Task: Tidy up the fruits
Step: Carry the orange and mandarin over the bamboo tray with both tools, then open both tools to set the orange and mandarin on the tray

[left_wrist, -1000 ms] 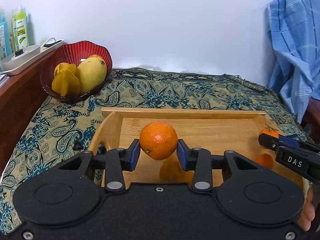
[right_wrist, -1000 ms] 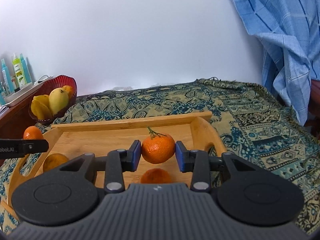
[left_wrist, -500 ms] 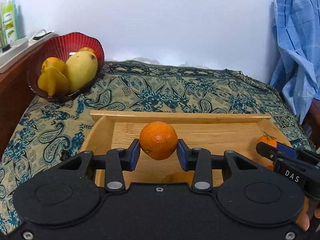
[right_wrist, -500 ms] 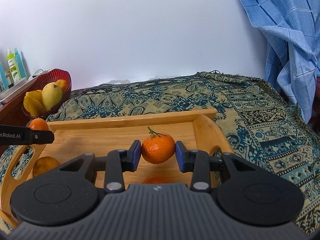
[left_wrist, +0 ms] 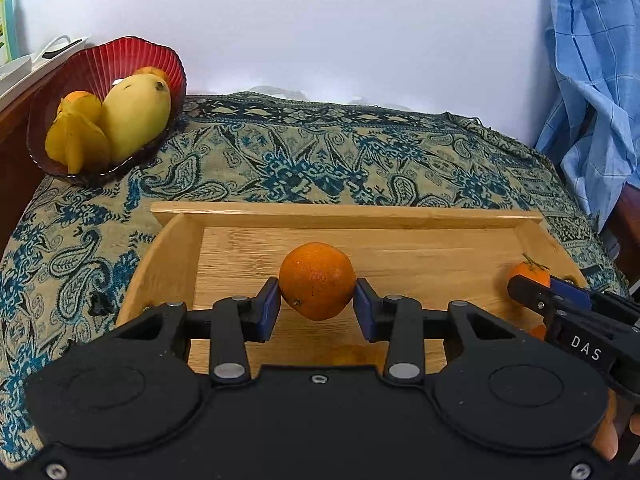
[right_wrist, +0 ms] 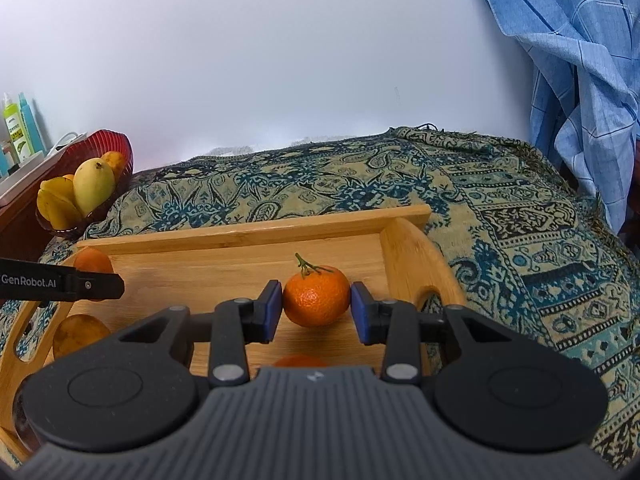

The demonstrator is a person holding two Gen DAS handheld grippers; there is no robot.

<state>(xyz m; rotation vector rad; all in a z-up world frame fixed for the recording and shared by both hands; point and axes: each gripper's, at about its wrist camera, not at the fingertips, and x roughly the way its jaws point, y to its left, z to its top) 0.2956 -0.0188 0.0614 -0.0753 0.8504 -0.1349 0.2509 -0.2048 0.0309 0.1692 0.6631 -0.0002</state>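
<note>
- Readable writing: "DAS" in white on the side of the right gripper (left_wrist: 532, 280) as the left wrist view shows it, and "GenRobot.AI" on the side of the left gripper (right_wrist: 94, 276) in the right wrist view. The bottles (right_wrist: 18, 128) at the far left carry labels too small to read.
- The left gripper (left_wrist: 317, 302) has its blue pads pressed on both sides of a plain orange (left_wrist: 317, 286), lifted clear of the floor of the wooden tray (left_wrist: 344, 216), over the tray's left half.
- The right gripper (right_wrist: 316, 306) is clamped on a stemmed mandarin (right_wrist: 316, 296), its green stalk upright, near the tray's right end wall; whether it rests on the tray floor or hangs just above is hard to tell.
- Below each held fruit another orange fruit peeks out at the camera body's edge, one (right_wrist: 300, 360) under the mandarin; a duller, yellowish fruit (right_wrist: 80, 334) lies by the tray's left handle opening.
- The tray sits on a patterned cloth (left_wrist: 320, 160), towards its near edge.
- At the cloth's far left corner a red bowl (left_wrist: 100, 64) holds a mango (left_wrist: 134, 114) and star fruit (left_wrist: 78, 142).
- A blue checked cloth (right_wrist: 568, 60) hangs at the right.
</note>
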